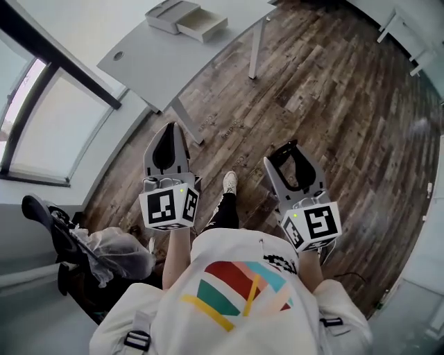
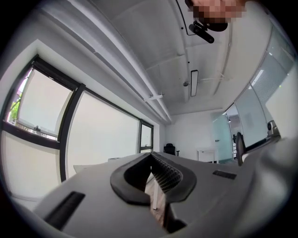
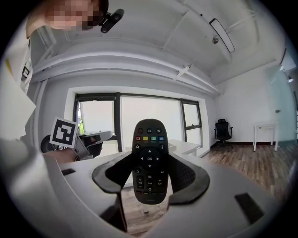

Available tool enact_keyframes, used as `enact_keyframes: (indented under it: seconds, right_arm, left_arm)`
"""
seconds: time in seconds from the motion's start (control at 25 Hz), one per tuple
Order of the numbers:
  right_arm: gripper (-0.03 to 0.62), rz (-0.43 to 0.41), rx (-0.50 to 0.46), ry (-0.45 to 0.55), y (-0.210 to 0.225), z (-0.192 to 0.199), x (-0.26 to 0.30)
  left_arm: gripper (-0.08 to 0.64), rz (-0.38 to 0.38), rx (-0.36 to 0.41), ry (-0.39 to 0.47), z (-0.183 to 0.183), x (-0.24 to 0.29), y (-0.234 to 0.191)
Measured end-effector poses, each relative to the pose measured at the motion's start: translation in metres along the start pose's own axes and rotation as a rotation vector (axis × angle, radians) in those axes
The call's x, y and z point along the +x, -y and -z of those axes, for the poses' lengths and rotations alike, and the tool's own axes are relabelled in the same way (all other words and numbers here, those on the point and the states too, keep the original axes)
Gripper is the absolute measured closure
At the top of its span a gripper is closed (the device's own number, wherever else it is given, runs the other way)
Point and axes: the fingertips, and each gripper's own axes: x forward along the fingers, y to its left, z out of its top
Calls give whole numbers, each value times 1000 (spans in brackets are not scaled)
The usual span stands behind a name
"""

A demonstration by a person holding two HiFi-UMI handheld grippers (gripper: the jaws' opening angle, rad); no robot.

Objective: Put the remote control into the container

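A black remote control (image 3: 149, 139) with coloured buttons stands upright between the jaws of my right gripper (image 3: 149, 159), which is shut on it. From the head view the right gripper (image 1: 283, 151) is held over the wooden floor at the right, the remote (image 1: 288, 163) dark between its jaws. At the left, my left gripper (image 1: 172, 128) has its jaw tips together with nothing in them; its own view shows the left gripper (image 2: 150, 155) pointing at the windows. The white open container (image 1: 186, 17) sits on a grey table (image 1: 139, 62) far ahead of both grippers.
The table's legs (image 1: 186, 118) stand just beyond the left gripper. A black chair (image 1: 43, 216) and a plastic-wrapped bundle (image 1: 114, 253) are at the lower left by the window (image 1: 52, 118). Another white table (image 1: 409, 31) is at the top right. Wooden floor (image 1: 333, 111) stretches ahead.
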Motion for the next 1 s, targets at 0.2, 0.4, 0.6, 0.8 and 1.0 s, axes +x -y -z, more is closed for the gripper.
enact_keyframes:
  seconds: [0.2,0.4,0.6,0.8,1.0]
  right_arm:
    - [348,-34,-45,27,20,-33,64]
    - [348,-52,-22,38,34,-52,133]
    - [348,-47,-41,35,46,-63,175]
    - [348,-25,-33,13,64,-58,204]
    - [348,1,-28,2,75,-59,228]
  left_arm:
    - [552,12,4,-3,-1,64,-14]
    - [552,-2,37,-8,-2,119,-41]
    - [552,-12,22,-23,7,158,-64]
    - [552,-13,24,-17,11,189,-79]
    - [552,-8,14,-17,16,216,-93]
